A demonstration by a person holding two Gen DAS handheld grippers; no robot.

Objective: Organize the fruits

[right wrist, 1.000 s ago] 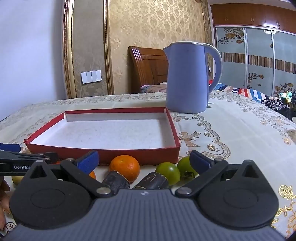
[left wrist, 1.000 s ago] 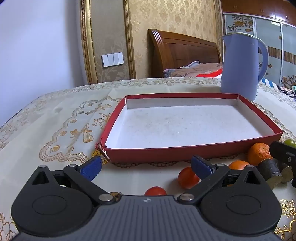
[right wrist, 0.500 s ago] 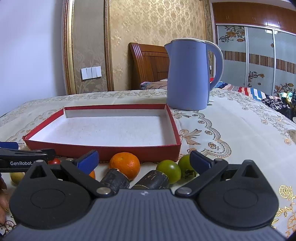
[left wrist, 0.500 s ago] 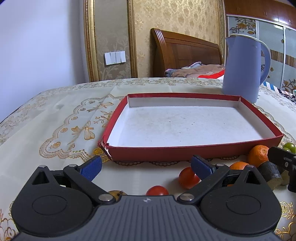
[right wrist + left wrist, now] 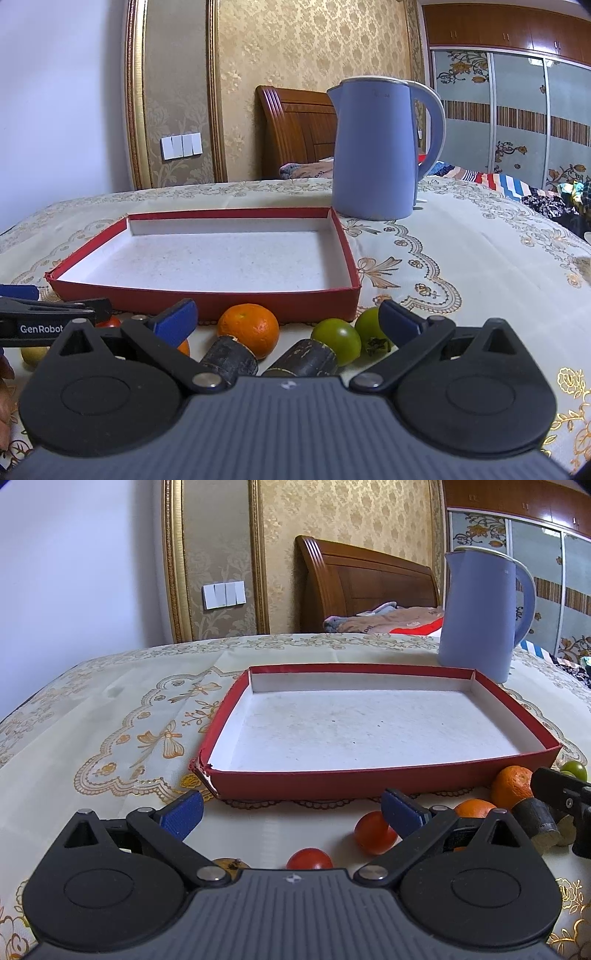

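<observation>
Jaws wide on left gripper and right gripper, both empty | shallow red cardboard tray ahead of both | round red tomatoes between left fingers | orange mandarin, dark cut cane pieces, green tomatoes between right fingers | lavender plastic kettle beyond tray

The left hand-held gripper hangs low over the table with its blue-tipped fingers spread wide and nothing between them. Just beyond lies a shallow red tray with a bare white floor. Near its front wall sit two red tomatoes, two oranges, dark stubby pieces and a green fruit. The right hand-held gripper juts in over them at the right edge. A blue kettle stands at the far right
</observation>
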